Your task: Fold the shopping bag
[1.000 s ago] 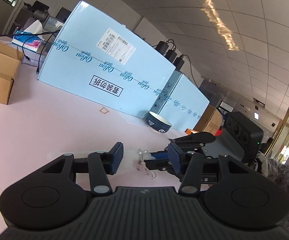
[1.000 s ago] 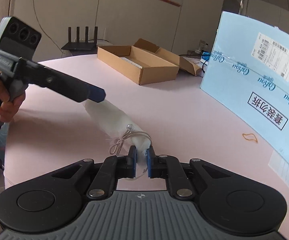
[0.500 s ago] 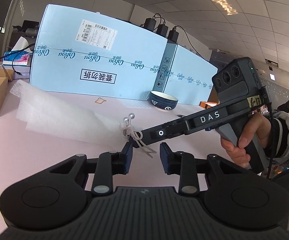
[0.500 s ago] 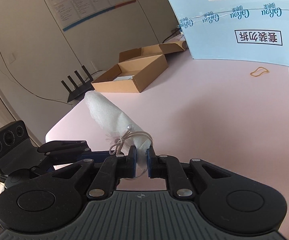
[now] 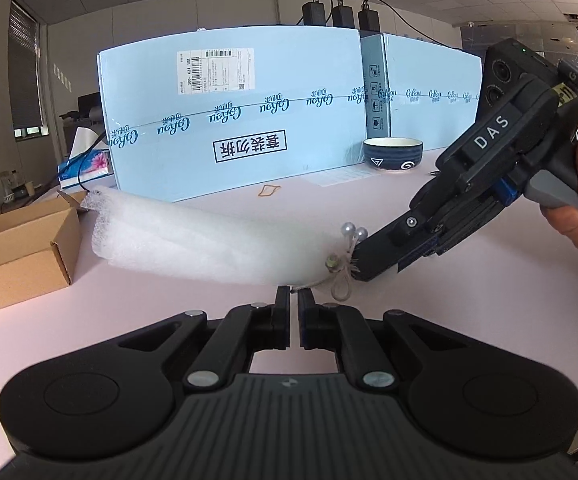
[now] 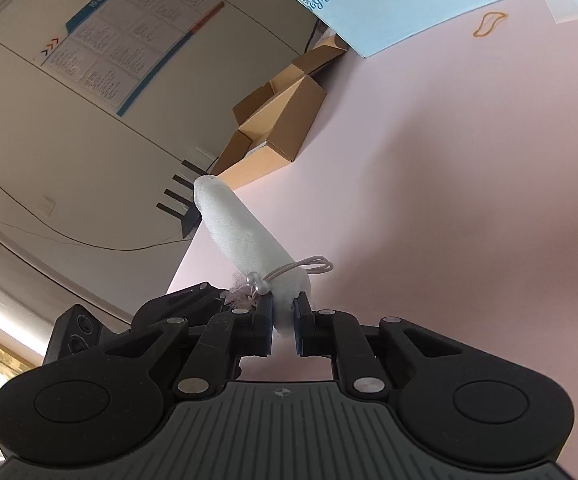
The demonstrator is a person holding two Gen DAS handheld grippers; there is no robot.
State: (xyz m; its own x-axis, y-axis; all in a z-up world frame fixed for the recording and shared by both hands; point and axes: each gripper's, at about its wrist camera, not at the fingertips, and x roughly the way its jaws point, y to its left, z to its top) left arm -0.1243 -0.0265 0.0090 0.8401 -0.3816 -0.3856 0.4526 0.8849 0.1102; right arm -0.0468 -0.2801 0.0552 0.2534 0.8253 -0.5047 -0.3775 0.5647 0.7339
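Both grippers on the rolled bag [image 5: 209, 240]

Right gripper [image 6: 283, 318] jaws clamp bag's tied end; left gripper [image 5: 293, 312] jaws together on its cord [image 5: 339, 286]. Keep tension gentle, roll tight.

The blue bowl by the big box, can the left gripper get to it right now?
Probably not straight away. The left gripper is shut near the drawstring, and the white bag and the right gripper lie between it and the blue bowl.

Both fisheye views are bright and evenly lit, probably by ceiling panels. Edges bend strongly and corners go black. Focus is sharp, shadows soft.
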